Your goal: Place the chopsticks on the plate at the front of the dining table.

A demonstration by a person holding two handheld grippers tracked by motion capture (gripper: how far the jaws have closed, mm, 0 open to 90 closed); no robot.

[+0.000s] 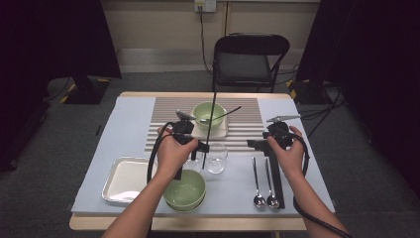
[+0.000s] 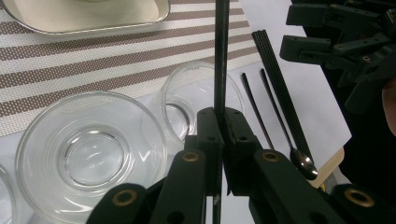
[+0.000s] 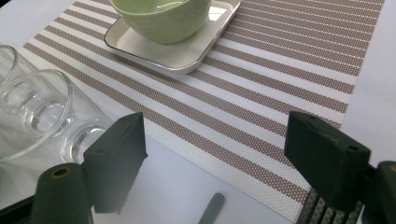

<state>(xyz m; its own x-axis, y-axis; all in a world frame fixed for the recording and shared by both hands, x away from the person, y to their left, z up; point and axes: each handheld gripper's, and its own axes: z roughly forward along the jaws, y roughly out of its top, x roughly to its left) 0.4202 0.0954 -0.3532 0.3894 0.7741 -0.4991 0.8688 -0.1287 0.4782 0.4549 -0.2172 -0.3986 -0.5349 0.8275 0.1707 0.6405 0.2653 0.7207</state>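
A table setting partly laid: the left gripper clamps one black chopstick upright above the glass cups (not yet placed), the right gripper gapes empty beside the spoons.

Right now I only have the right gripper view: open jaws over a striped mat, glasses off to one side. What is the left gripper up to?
Observer: The left gripper is shut on a thin black stick, which stands upright close to the glass bowls.
Operator: What lies near the right gripper on the table?
Observer: Two spoons lie side by side, nearer the person than the right gripper, with their bowls toward the table's near edge.
Operator: Anything else down at that edge?
Observer: A second green bowl sits there, with a metal tray to its left.
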